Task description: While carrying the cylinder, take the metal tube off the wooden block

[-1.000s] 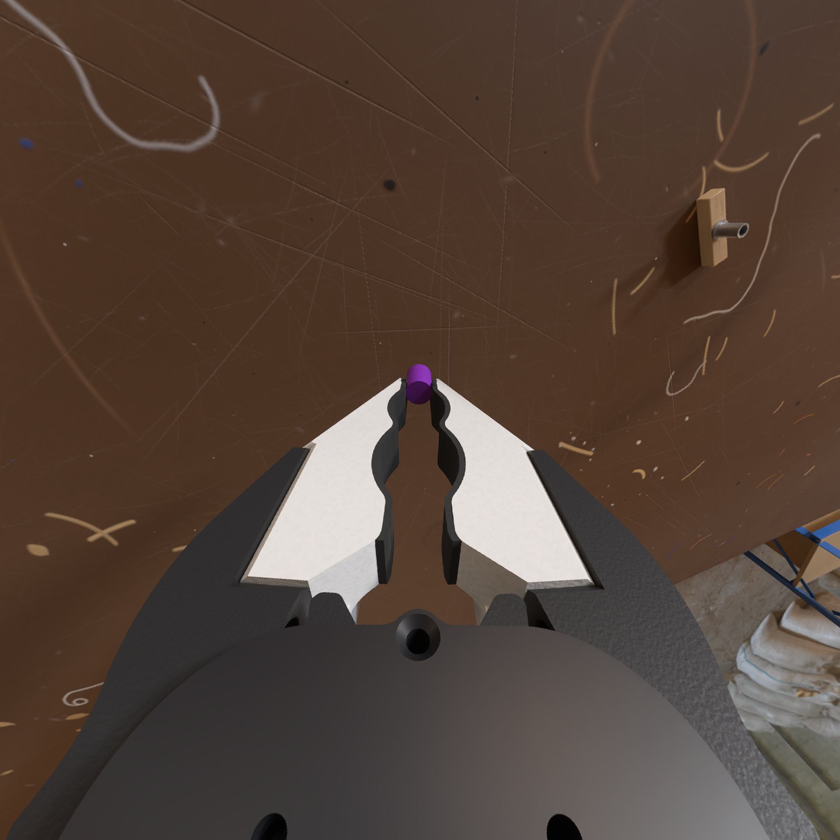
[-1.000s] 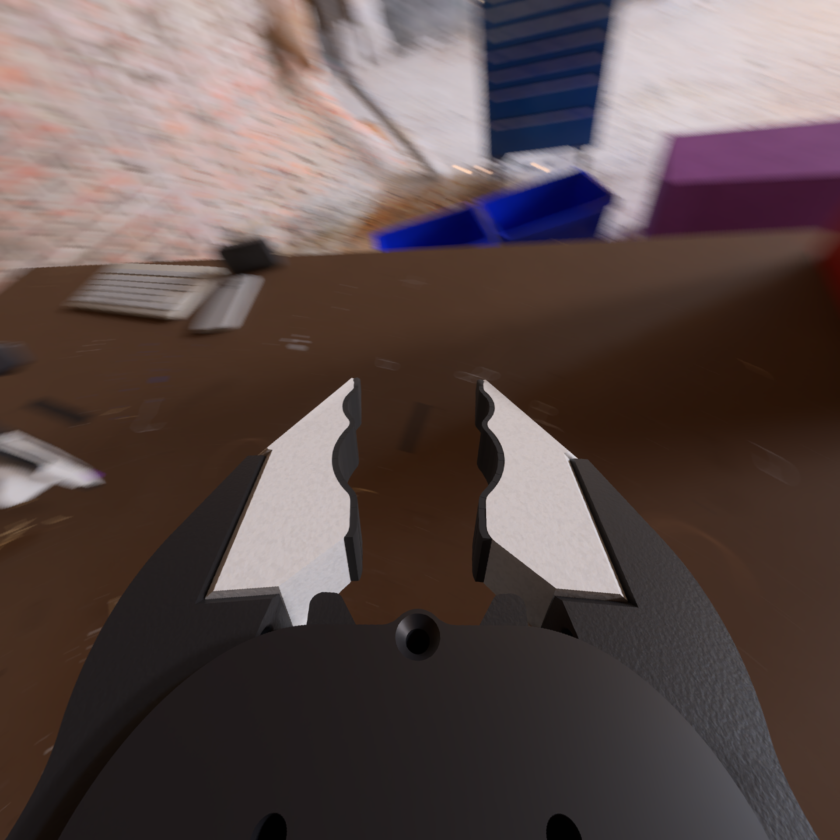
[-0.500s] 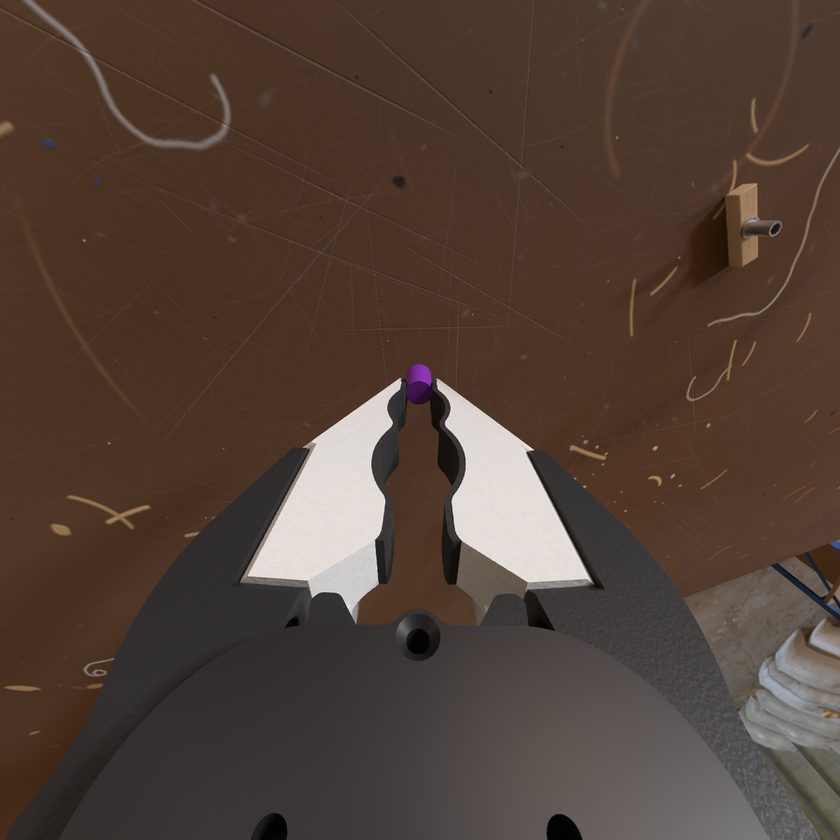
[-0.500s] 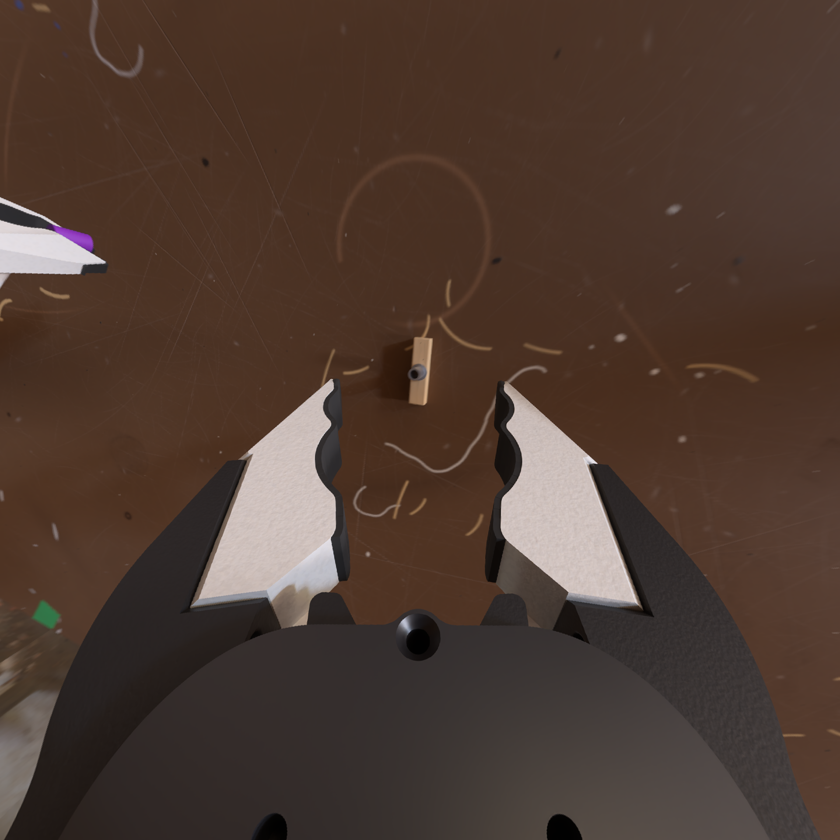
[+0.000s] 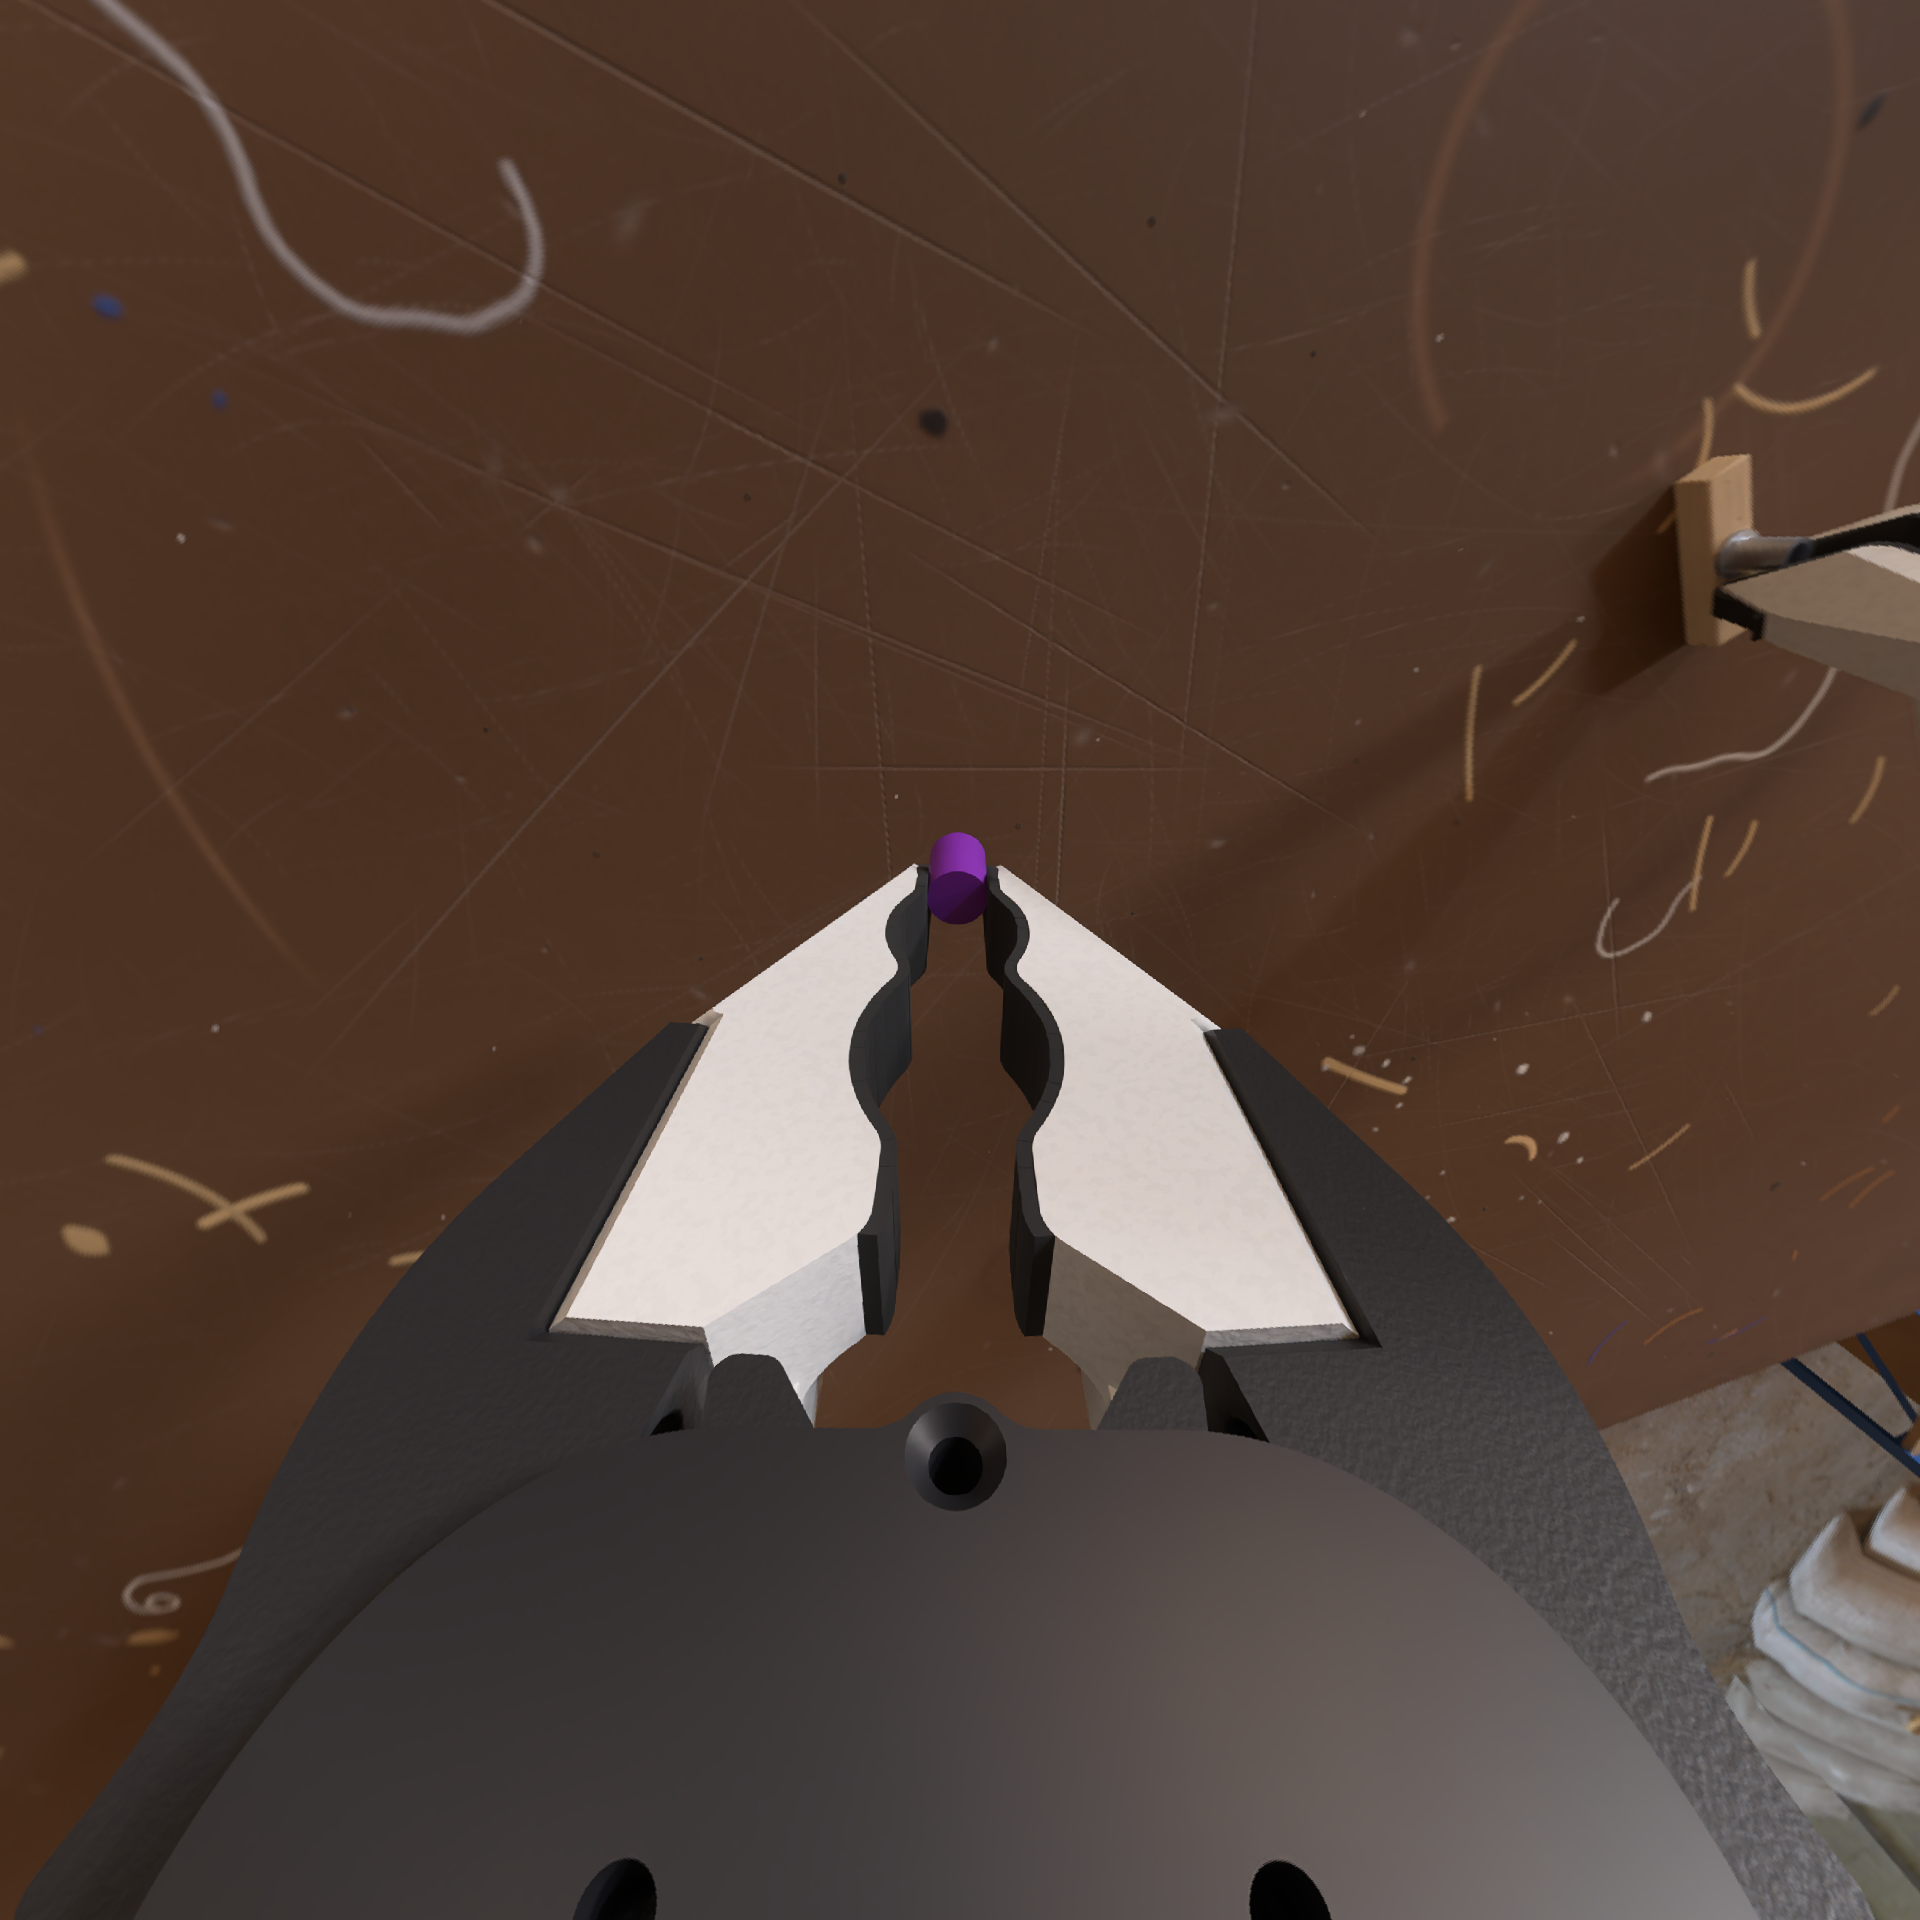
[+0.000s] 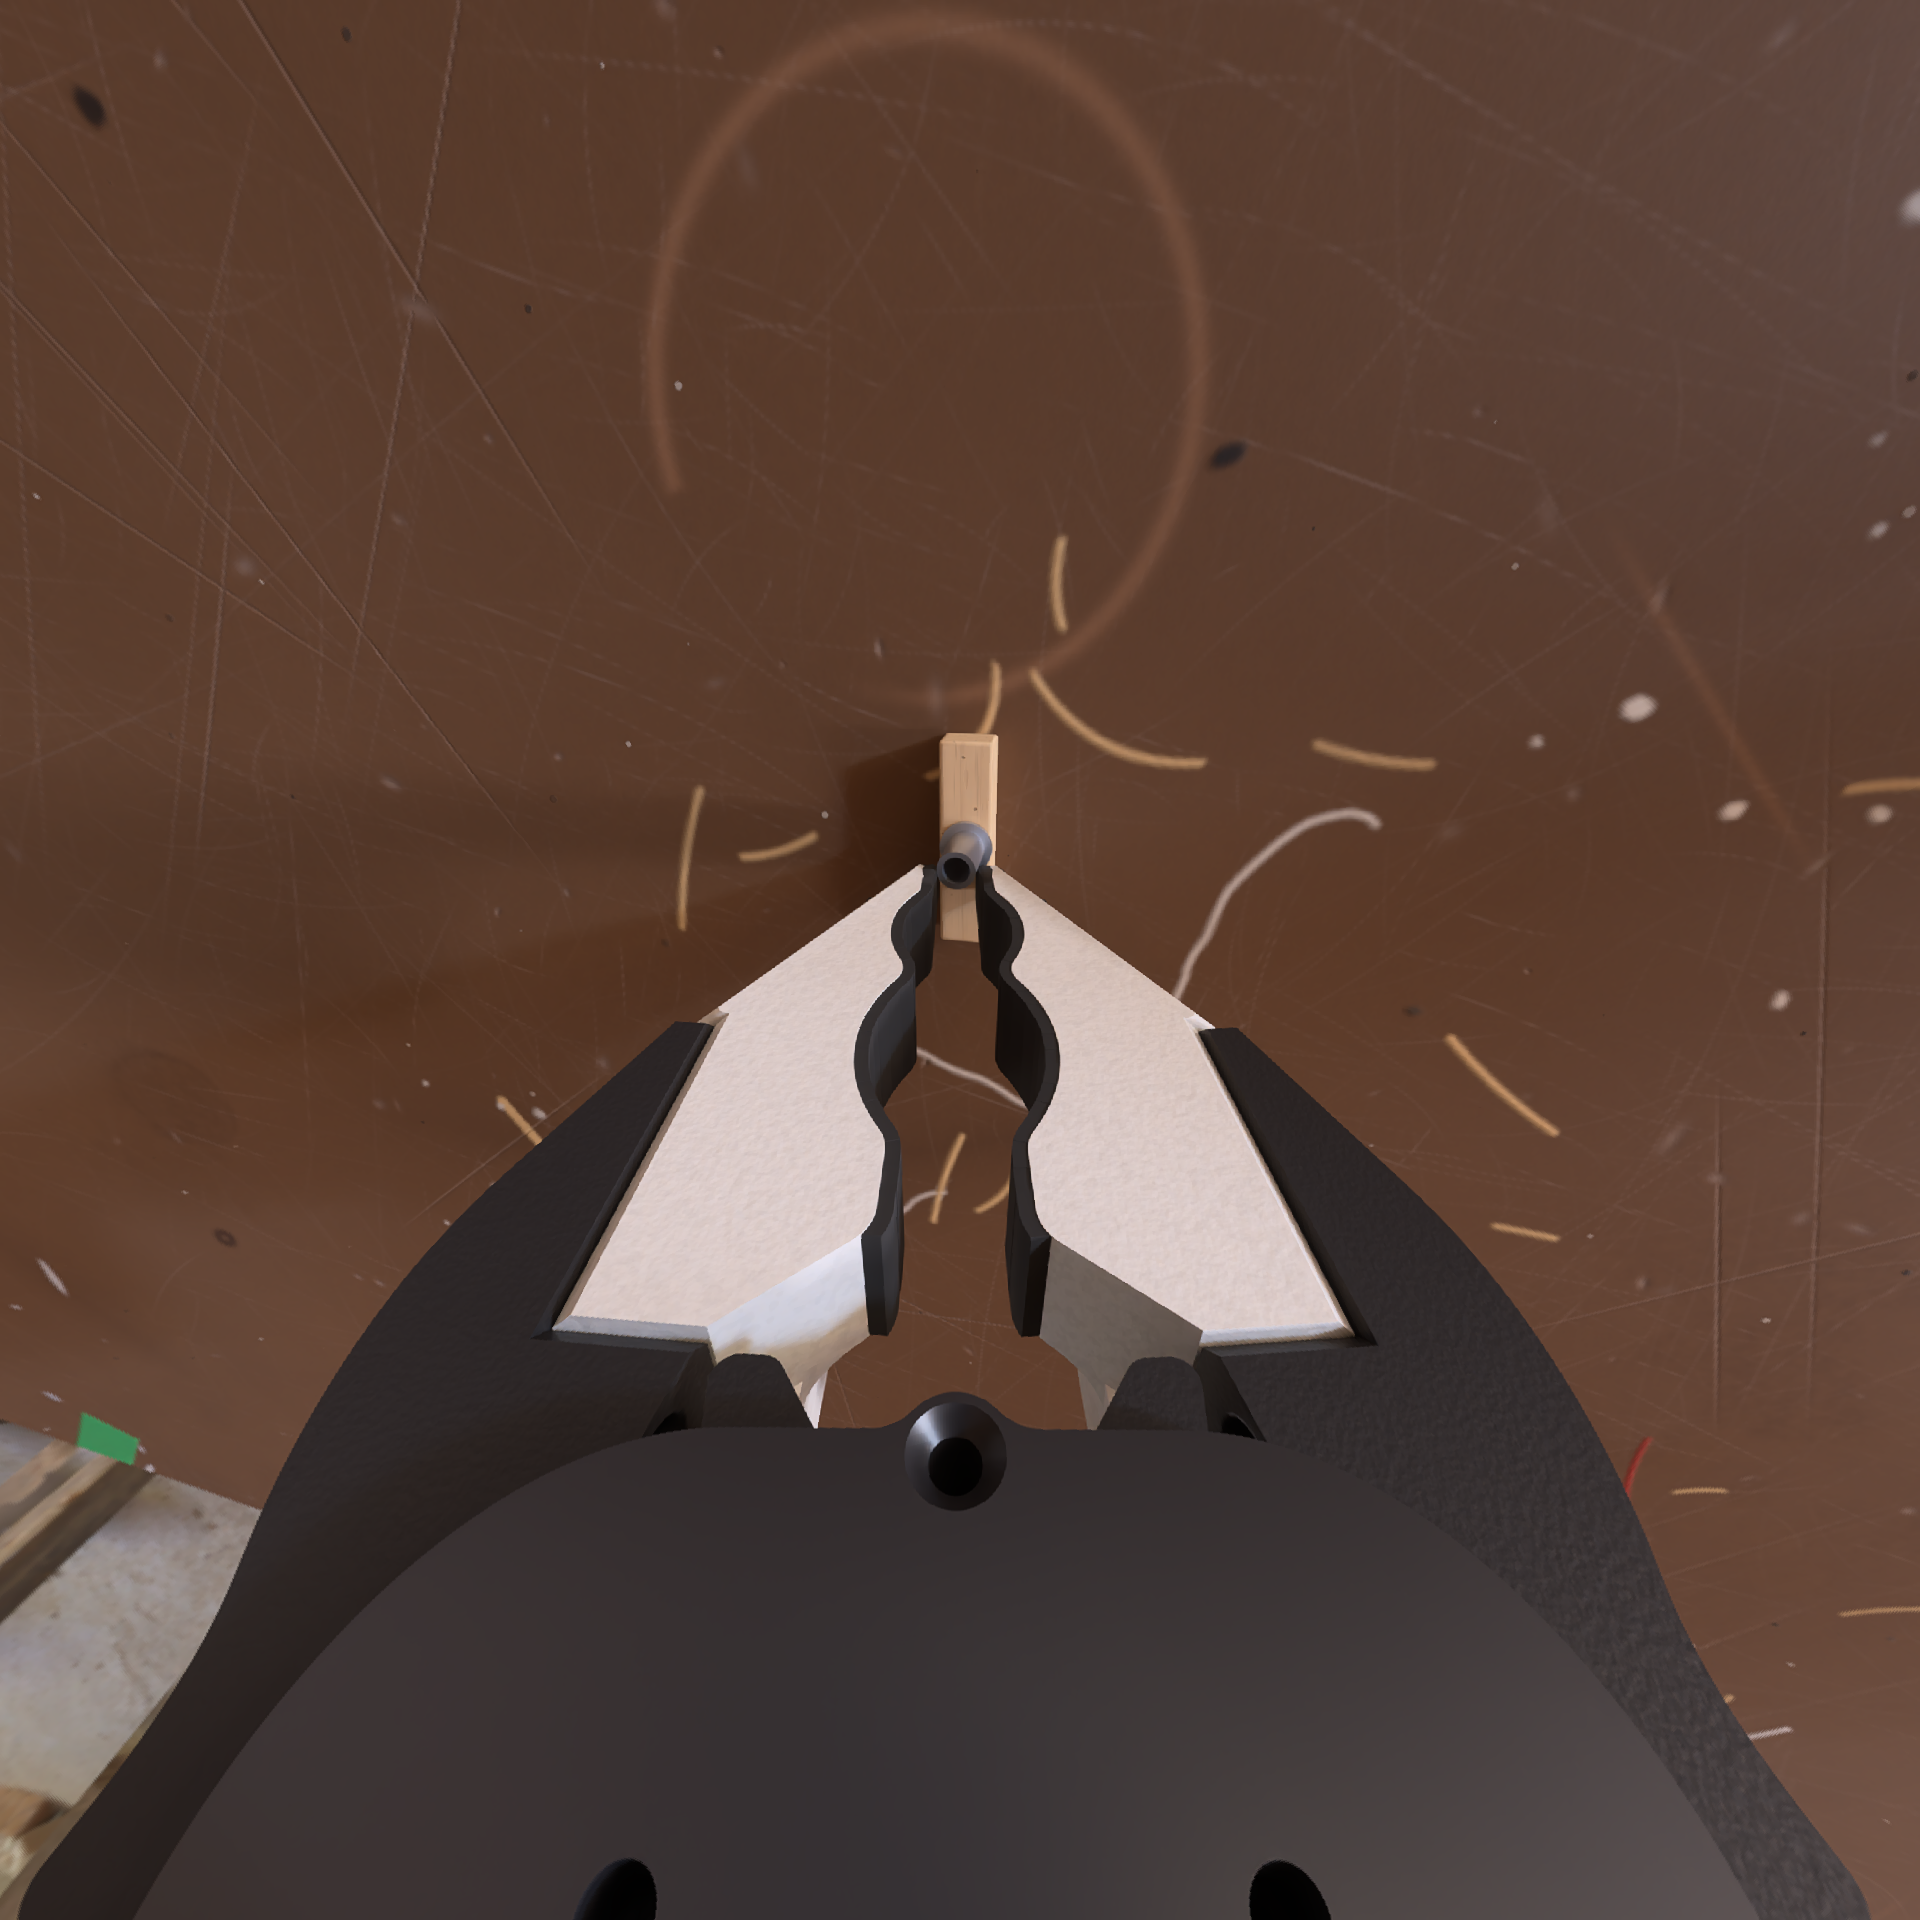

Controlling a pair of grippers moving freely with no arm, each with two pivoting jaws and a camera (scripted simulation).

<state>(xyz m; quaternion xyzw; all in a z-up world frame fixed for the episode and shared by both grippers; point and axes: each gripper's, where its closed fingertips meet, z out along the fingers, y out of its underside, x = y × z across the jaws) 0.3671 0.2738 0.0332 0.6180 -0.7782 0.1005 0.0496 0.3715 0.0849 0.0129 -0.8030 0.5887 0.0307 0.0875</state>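
Note:
My left gripper (image 5: 956, 883) is shut on a small purple cylinder (image 5: 956, 878) and holds it above the scratched brown table (image 5: 520, 623). A small wooden block (image 6: 968, 779) lies on the table with a grey metal tube (image 6: 961, 857) standing up out of it. My right gripper (image 6: 958, 878) is shut on the metal tube at its fingertips, straight above the block. In the left wrist view the block (image 5: 1709, 561) and tube (image 5: 1745, 549) sit at the far right, with the right gripper's fingers (image 5: 1829, 592) closed over the tube.
The table's edge runs across the lower right of the left wrist view, with pale sacks (image 5: 1839, 1642) on the floor beyond it. In the right wrist view the table edge is at the lower left, with wooden planks (image 6: 52, 1507) below.
My right gripper has come down over the block and closed its fingers on the metal tube. My left gripper still holds the purple cylinder and has drifted a little to the left.

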